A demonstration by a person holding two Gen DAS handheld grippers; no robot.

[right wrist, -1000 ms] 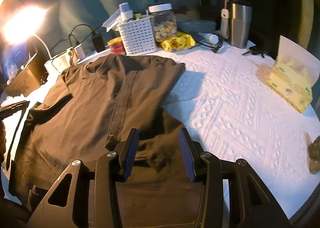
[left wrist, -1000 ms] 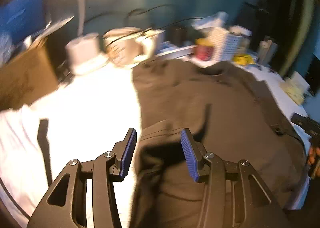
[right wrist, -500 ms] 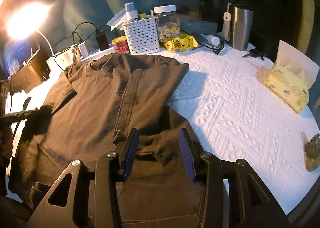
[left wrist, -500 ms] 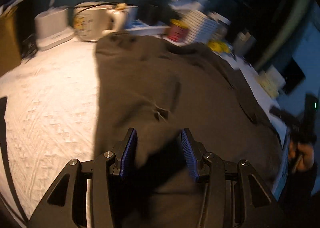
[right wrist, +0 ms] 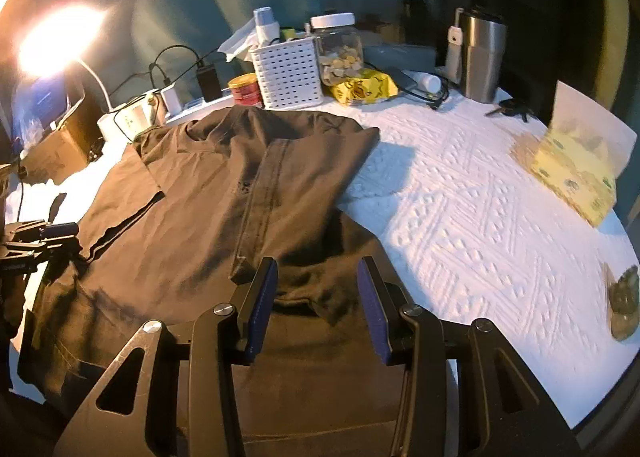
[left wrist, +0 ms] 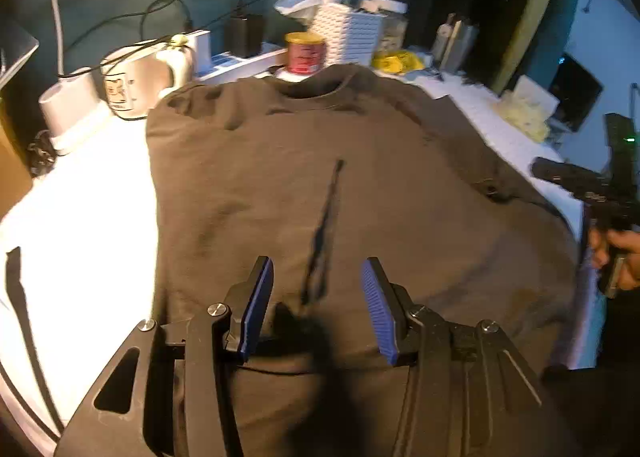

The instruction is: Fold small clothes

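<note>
A dark brown T-shirt (left wrist: 320, 185) lies on the white textured table cover, collar toward the far clutter. In the right wrist view the shirt (right wrist: 224, 209) has both side parts folded in over the body, and a hem runs down its middle. My left gripper (left wrist: 316, 305) is open and empty, low over the shirt's near part. My right gripper (right wrist: 316, 299) is open and empty, just over the rumpled near edge of the folded side. The right gripper also shows at the right edge of the left wrist view (left wrist: 600, 193); the left one shows at the left edge of the right wrist view (right wrist: 36, 241).
Along the far edge stand a white perforated basket (right wrist: 288, 73), a red tin (right wrist: 245, 91), a jar (right wrist: 340, 49), a steel tumbler (right wrist: 480, 57), a yellow packet (right wrist: 362, 87), chargers and cables. A yellow-green paper bag (right wrist: 580, 161) sits on the right. A lamp (right wrist: 52, 41) glares at the left.
My left gripper has swung right, from the shirt's left edge to over its middle. The left side of the shirt now lies folded over the body. My right gripper has barely moved.
</note>
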